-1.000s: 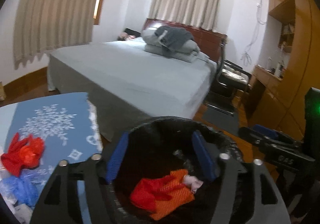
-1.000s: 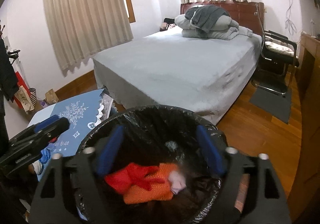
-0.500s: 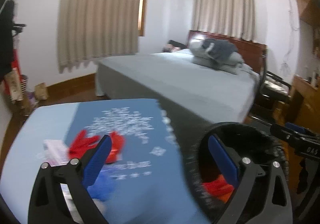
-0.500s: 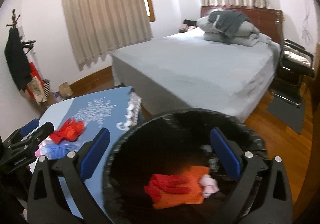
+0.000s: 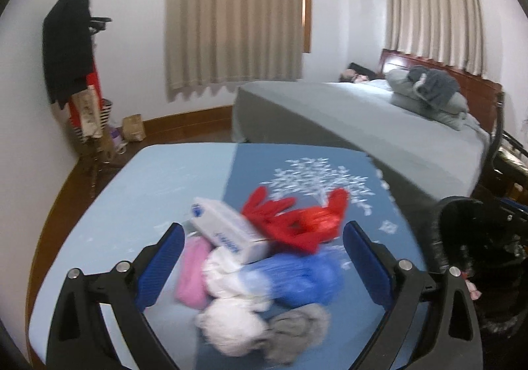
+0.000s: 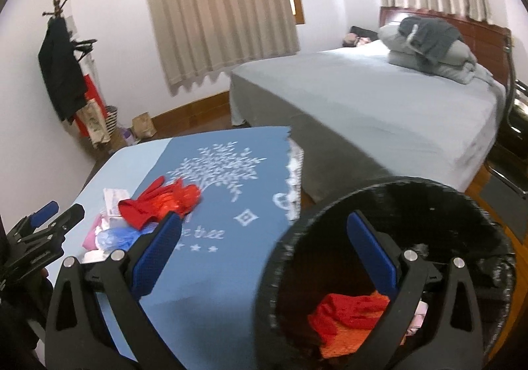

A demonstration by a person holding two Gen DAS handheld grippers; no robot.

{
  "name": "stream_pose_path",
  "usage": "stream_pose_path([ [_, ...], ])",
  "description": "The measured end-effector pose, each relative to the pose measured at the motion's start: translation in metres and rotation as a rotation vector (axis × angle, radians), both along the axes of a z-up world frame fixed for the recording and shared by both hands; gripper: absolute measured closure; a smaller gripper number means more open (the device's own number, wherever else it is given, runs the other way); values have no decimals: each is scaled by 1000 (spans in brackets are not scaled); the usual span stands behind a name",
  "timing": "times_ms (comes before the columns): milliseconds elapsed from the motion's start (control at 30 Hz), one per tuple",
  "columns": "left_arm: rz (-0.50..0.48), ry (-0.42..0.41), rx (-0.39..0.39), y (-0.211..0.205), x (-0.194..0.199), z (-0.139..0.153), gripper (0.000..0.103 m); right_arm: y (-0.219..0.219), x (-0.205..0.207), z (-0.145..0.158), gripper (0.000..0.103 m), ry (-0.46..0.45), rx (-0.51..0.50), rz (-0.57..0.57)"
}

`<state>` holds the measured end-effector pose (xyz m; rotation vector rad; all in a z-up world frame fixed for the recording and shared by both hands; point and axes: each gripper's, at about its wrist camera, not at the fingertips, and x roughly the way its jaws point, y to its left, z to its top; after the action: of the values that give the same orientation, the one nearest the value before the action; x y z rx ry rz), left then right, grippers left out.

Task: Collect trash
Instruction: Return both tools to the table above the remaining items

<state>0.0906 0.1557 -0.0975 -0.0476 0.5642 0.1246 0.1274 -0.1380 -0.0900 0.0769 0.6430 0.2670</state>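
Observation:
A pile of trash lies on the blue table (image 5: 158, 192): a red plastic bag (image 5: 297, 221), a white box (image 5: 227, 231), a blue bag (image 5: 297, 277), a pink piece (image 5: 191, 271), white wads (image 5: 231, 327) and a grey wad (image 5: 297, 333). My left gripper (image 5: 264, 267) is open and empty just above the pile. The black bin (image 6: 396, 205) stands right of the table and holds red and orange trash (image 6: 346, 317). My right gripper (image 6: 264, 258) is open and empty over the bin's left rim. The pile also shows in the right wrist view (image 6: 158, 201).
A grey bed (image 6: 379, 106) with pillows stands behind the table and bin. A coat rack (image 5: 76, 56) with dark clothes and bags is at the left wall. Wooden floor lies to the right of the bin (image 5: 478, 254).
My left gripper has swung left from over the bin to over the pile on the table. My right gripper has shifted left too, toward the bin's left rim.

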Motion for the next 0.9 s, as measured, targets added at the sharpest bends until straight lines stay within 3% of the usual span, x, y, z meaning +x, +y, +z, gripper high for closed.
stream_pose_path([
  [567, 65, 94, -20, 41, -21, -41, 12, 60, 8, -37, 5, 56, -47, 98],
  [900, 48, 157, -58, 38, -28, -63, 22, 67, 1, -50, 5, 75, -60, 109],
])
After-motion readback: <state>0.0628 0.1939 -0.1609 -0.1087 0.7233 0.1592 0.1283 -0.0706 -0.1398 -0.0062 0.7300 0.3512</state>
